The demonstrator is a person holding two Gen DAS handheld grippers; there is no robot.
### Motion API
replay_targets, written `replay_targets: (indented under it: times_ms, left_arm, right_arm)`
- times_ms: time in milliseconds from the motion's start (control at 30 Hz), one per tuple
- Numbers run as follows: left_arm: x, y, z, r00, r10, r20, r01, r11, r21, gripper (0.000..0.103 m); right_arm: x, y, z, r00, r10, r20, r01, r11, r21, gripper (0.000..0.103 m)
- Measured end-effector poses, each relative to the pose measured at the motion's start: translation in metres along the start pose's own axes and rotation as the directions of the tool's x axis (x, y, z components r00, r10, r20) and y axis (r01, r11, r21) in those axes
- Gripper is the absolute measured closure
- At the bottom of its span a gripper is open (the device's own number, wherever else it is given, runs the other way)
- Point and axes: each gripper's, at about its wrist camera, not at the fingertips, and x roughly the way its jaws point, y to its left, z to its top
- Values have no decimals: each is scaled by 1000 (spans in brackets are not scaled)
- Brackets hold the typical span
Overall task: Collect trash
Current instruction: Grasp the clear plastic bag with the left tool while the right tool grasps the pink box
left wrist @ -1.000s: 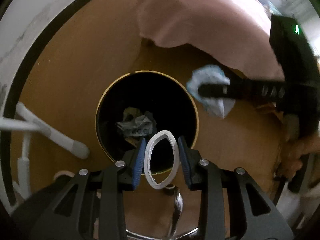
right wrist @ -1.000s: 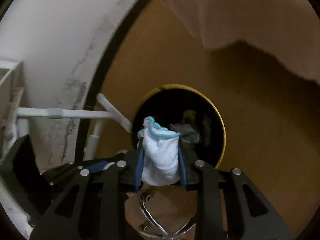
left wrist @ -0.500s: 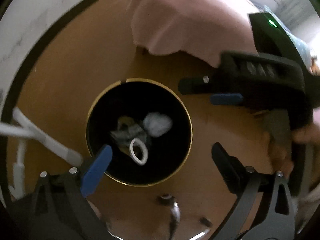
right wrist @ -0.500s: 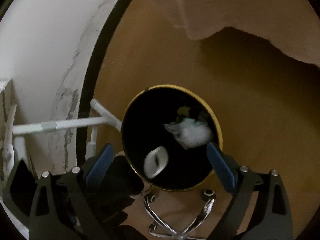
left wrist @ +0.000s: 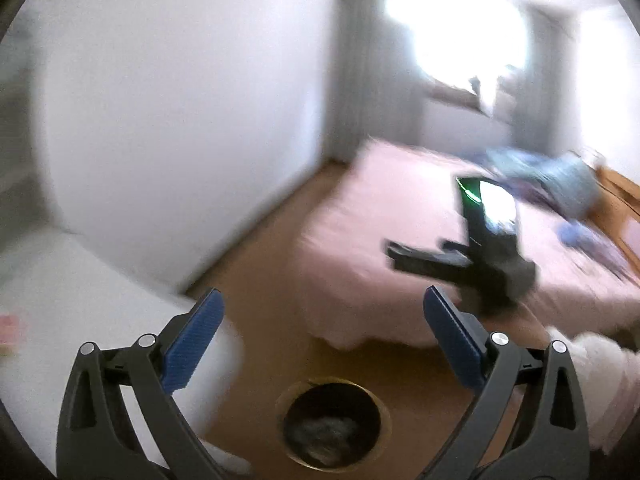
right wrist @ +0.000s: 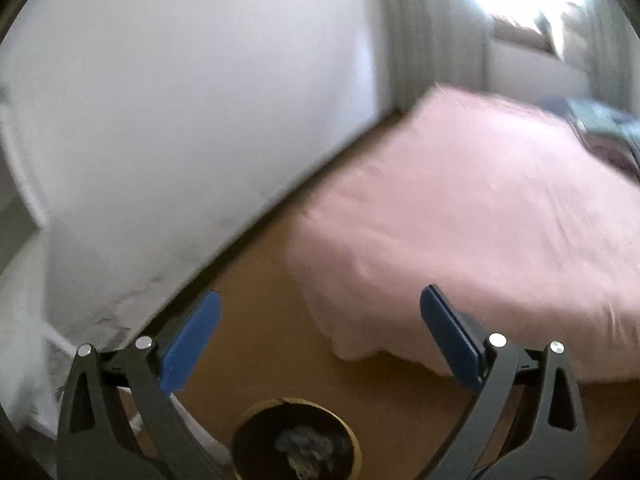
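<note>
Grippers, left (left wrist: pixel 322 312) and right (right wrist: pixel 320 312), both gape wide and hold nothing, poised over the floor (right wrist: pixel 272 320) near the bed (right wrist: pixel 480 220), while trash (right wrist: pixel 308 450) lies inside the bin (right wrist: pixel 256 412) below them.

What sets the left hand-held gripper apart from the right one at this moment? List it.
The left hand-held gripper looks over floor with the trash bin ahead and right; the right hand-held gripper has the bin ahead and left. The left view shows the other gripper over the pink bed; the right view shows none. Both are open and empty.
</note>
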Motion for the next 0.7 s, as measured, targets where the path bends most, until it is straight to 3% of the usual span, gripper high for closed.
replay_targets:
  times_ms: [100,200,267,367,433,467,500,567,600,633,700]
  left_arm:
    - [-44,50,3,979,200,28,-198,978,-62,6]
    - [-91,106,-12,920,391,-2,-387,910,-149,6]
    - [-130,142,-29,859,510,-40,-507,837,-208,6]
    - [-182,187,-60,745,655,-122,-659,696,-286,6]
    - [-217,216,-83,675,713,-192,-729,604,-323,6]
    - [-232,227,-92,656,723,-215,-746,578,-330,6]
    - [-248,241,-101,636,734,-238,-764,554,-332,6]
    - [-266,266,-107,576,766,-286,-812,494,-311,6]
    - [-274,277,-108,560,773,-299,-824,481,-300,6]
    - [-281,287,-107,557,772,-306,-827,481,-291,6]
    - [-291,303,-108,569,766,-300,-821,508,-261,6]
  right_arm:
    - [-22,68,8,989,143,35,-139,985,-99,6]
    - [-42,135,5,956,292,38,-277,936,-216,6]
    - [-53,186,1,919,394,16,-371,879,-299,6]
    - [-66,256,-2,830,553,-75,-539,758,-366,6]
    - [-72,295,-5,769,620,-154,-627,687,-366,6]
    - [-74,318,-9,735,648,-203,-670,644,-369,6]
    - [-72,334,-11,722,652,-233,-684,622,-381,6]
    - [-72,377,-26,724,618,-306,-684,587,-433,6]
    - [-70,388,-28,729,599,-331,-680,578,-451,6]
    - [-67,399,-32,730,583,-357,-680,567,-465,6]
    - [-67,420,-47,720,567,-400,-692,539,-481,6]
